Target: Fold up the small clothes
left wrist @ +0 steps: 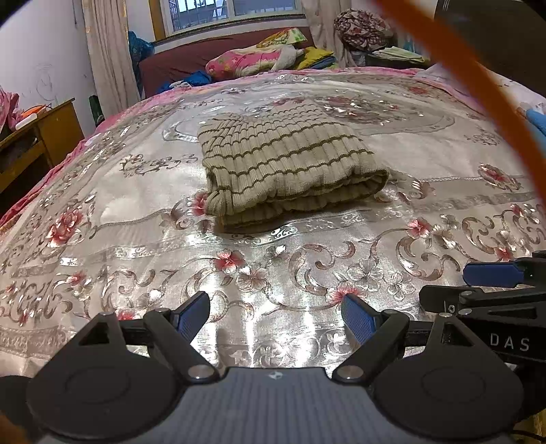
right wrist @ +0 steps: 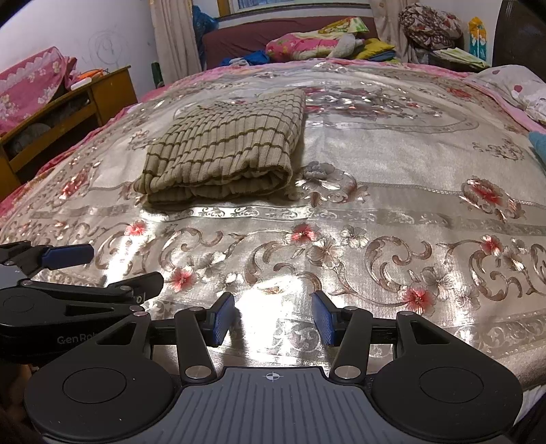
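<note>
A blurred orange strap point(left wrist: 477, 88) crosses the left wrist view's upper right, hiding part of the bed point(left wrist: 102, 191), while the right gripper point(left wrist: 477, 275) is cut off by the frame's edge.

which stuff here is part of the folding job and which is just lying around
Part of the job:
- striped knit garment, folded, on the bedspread
- left gripper, open, holding nothing
- right gripper, open, holding nothing

Just lying about:
- wooden cabinet
- pink floral quilt
- bundle of patterned cloth
- curtain
</note>
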The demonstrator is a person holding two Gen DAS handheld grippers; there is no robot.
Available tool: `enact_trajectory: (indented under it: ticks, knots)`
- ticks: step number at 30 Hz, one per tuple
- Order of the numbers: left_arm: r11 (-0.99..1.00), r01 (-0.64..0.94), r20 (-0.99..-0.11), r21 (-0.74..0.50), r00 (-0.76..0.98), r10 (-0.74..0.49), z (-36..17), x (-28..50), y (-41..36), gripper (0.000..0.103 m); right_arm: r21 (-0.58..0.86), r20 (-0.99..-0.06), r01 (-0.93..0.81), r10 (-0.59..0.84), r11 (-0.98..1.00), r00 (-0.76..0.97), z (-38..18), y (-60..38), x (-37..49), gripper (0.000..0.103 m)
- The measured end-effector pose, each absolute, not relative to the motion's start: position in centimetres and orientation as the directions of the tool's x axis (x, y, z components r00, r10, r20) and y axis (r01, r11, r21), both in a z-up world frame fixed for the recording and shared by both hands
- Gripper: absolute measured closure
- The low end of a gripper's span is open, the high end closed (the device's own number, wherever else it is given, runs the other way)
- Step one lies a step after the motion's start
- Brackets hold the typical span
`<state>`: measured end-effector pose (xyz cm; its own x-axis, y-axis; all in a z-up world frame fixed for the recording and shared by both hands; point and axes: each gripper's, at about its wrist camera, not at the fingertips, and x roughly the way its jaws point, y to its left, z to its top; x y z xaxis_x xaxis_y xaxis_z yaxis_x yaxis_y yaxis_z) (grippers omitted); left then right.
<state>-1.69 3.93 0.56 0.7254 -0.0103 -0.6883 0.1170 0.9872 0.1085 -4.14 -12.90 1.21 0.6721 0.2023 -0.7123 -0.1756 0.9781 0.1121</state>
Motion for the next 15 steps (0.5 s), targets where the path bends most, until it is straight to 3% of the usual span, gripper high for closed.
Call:
enact_trajectory:
  ticks: [15]
  knots:
    - [0.987,0.12,-0.686,0.111,0.727,-0.011,0.53,-1.7,3.85,0.014,0.113,-0.712,-0.175,0.202,0.978,0.672,1.16,-12.91,-4.15,0.053]
